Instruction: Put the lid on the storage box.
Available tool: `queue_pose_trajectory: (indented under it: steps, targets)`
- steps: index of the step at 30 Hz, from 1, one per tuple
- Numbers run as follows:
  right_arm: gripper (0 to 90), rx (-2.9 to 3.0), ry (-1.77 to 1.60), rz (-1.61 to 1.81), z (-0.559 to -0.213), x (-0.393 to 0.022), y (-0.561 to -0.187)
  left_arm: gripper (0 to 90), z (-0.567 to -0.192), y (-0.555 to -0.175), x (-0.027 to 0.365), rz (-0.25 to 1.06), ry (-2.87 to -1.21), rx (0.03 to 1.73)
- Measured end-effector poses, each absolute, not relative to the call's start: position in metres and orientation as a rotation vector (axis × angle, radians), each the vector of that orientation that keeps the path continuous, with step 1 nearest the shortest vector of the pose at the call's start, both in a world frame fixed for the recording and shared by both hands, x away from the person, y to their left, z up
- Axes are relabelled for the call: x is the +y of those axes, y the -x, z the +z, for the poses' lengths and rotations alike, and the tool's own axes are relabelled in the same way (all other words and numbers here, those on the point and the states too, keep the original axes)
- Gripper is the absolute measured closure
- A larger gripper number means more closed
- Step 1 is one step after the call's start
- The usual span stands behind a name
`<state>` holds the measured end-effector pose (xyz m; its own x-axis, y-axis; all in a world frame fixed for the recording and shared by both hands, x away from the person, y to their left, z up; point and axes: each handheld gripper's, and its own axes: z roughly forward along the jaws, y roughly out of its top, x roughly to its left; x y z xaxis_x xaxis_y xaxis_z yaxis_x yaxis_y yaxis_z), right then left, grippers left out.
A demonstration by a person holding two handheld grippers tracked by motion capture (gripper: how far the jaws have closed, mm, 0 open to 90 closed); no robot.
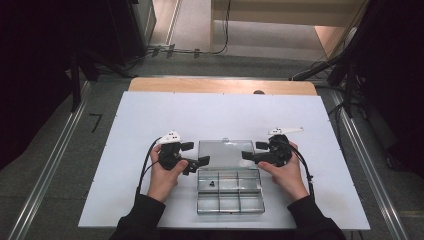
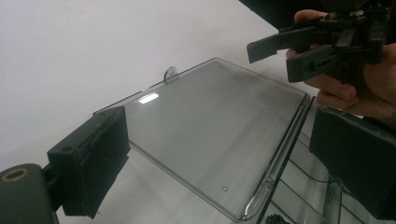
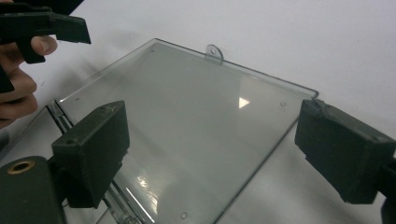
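Observation:
A clear plastic compartment box (image 1: 229,202) lies open near the table's front edge. Its lid (image 1: 225,153) is folded back flat on the far side. One small black part (image 1: 212,184) sits in a compartment of the upper row. My left gripper (image 1: 198,153) hovers at the lid's left edge, jaws open and empty. My right gripper (image 1: 250,150) faces it at the lid's right edge, also open and empty. In the left gripper view the lid (image 2: 219,107) lies beyond my open left gripper (image 2: 219,163). The right gripper view shows the lid (image 3: 187,93) under the open right gripper (image 3: 215,154).
The box rests on a white board (image 1: 150,115) over a wooden table (image 1: 220,85). The lid has a small hanging tab (image 3: 214,52) on its far edge. Dark stands and cables ring the table on the floor.

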<state>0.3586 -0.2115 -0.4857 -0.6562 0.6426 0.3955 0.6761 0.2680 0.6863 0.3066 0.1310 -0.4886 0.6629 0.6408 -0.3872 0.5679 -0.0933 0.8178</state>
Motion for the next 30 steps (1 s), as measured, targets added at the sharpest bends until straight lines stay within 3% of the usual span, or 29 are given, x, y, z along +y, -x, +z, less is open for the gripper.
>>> queue_pose_trajectory:
  steps: [19, 30]
  targets:
    - [12.9, -2.434, 1.382, -1.272, -0.502, -0.217, -0.347, 12.6, -0.507, -0.306, 0.124, 0.029, -1.785, 1.104]
    - [21.5, -2.393, 1.353, -1.275, -0.502, -0.216, -0.344, 17.3, -0.508, -0.306, 0.120, 0.011, -1.796, 1.154]
